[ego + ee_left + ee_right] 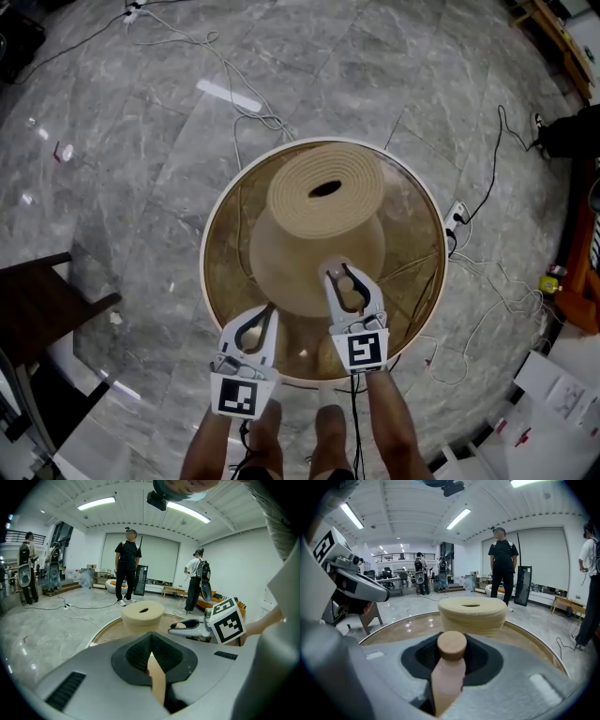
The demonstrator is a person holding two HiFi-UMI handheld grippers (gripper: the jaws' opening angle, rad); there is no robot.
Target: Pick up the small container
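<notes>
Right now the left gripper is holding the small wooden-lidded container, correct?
Not quite: it is the right gripper that is holding the small wooden-lidded container. The right gripper view shows it clamped between that gripper's jaws.

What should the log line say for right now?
right gripper: shut on small container | left gripper: shut, empty

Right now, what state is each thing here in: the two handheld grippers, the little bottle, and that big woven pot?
Small pink container with round wooden cap: capped, gripped between the right jaws.
Right gripper: jaws closed on the container.
Left gripper: jaws together at the tips, holding nothing.
Large beige woven pot: upright on the round table, top hole uncovered.
</notes>
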